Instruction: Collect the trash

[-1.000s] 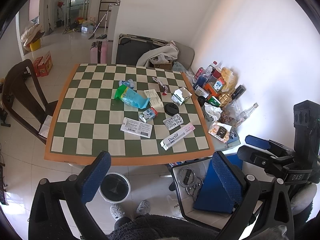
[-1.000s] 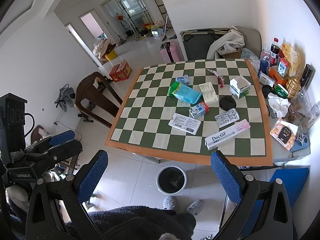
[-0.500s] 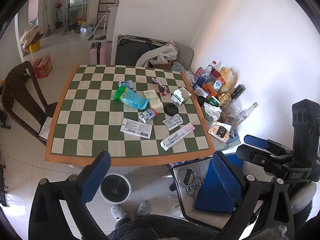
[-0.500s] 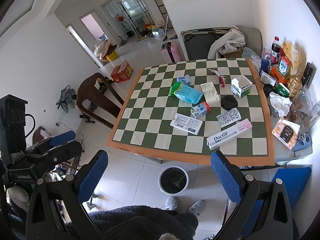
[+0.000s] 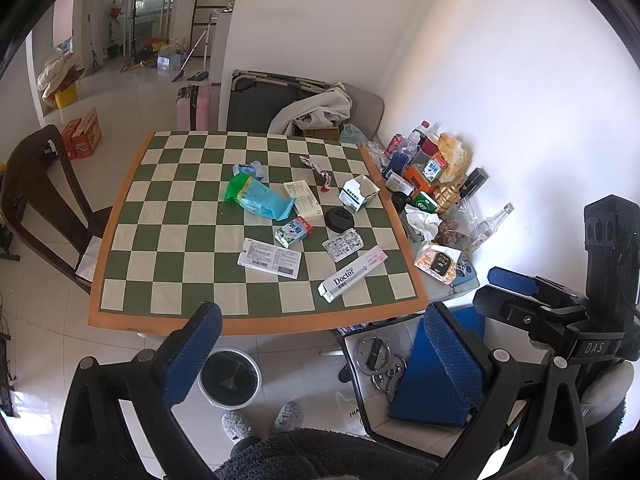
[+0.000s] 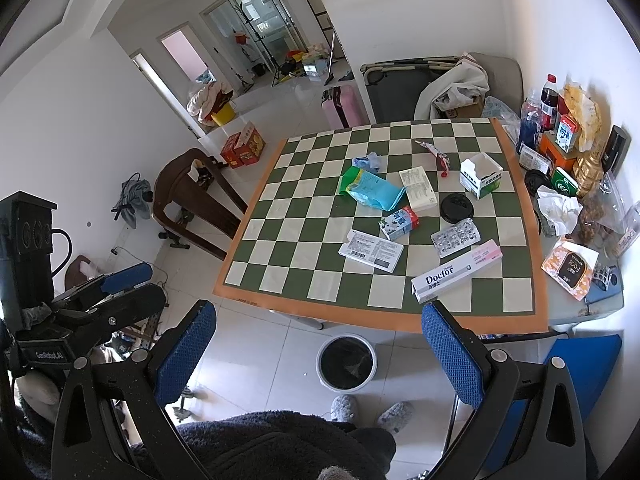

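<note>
Left tool [image 5: 320, 354]: jaws wide apart, nothing between the blue pads, held above the floor short of the bench's near edge. Right tool [image 6: 320, 354]: same state, spread wide and empty, also off the near edge; in the left view it sits off to the right [image 5: 516, 292], well clear of the bench.

Waste bin [image 6: 346, 363]: on the floor under the near edge, black liner, just ahead of both tools and between the right tool's pads in its own view.

Bench [image 5: 120, 184] carries a green-and-cream checkered mat with an orange border. Trash lies well ahead of both tools, all on the mat:
- Doctor toothpaste box [image 6: 456, 271], nearest, lying diagonal just beyond the right tool's right pad.
- flat white label carton [image 6: 371, 250], left of it.
- blister pack [image 6: 455, 237], just behind the toothpaste box.
- small milk carton [image 6: 399, 223], on its side, mid-mat.
- black lid [image 6: 457, 208], beside the blister pack.
- green-blue wrapper [image 6: 370, 190], crumpled, further back.
- open white box [image 6: 480, 175], upright, far right of mat.
- red-white wrapper [image 6: 434, 153], near the far side.

Bottles and packets crowd the bench's right strip off the mat, by the wall.
</note>
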